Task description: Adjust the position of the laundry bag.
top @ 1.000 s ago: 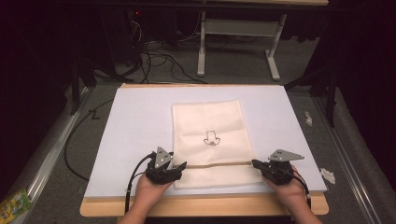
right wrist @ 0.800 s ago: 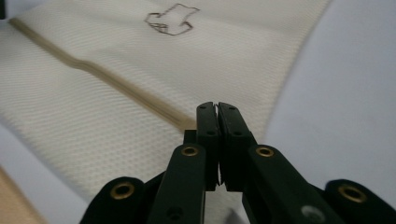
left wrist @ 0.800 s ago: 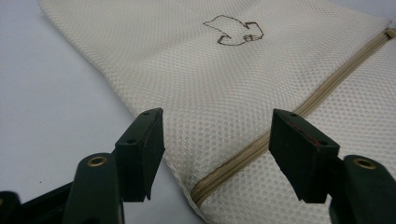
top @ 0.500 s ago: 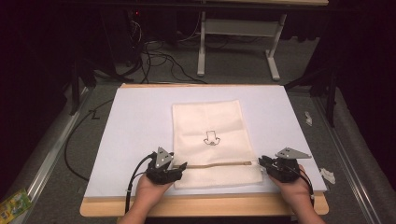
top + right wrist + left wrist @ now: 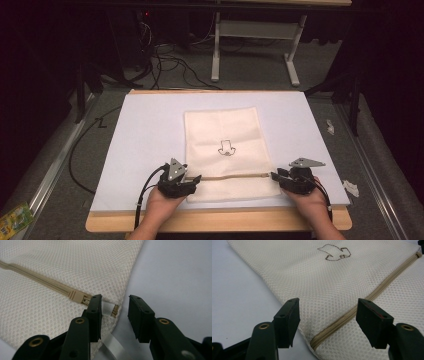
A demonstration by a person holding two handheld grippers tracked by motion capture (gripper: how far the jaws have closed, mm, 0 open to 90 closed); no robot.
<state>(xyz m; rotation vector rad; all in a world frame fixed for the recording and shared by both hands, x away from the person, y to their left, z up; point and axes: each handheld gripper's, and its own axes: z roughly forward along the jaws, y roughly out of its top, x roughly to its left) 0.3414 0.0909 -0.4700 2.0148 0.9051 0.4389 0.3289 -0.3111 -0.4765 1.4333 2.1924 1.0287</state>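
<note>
A mesh bag (image 5: 226, 150) is laid flat mid-table; the left gripper (image 5: 328, 321) is spread open astride the zip's (image 5: 362, 305) end; the right gripper (image 5: 115, 312) is parted at the slider (image 5: 78, 297), probably for zipping.

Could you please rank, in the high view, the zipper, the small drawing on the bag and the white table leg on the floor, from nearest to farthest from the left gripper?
1. The zipper: its near end lies right at the left gripper.
2. The small drawing: mid-bag, beyond the zipper.
3. The white table leg: on the floor past the table's far edge.
</note>
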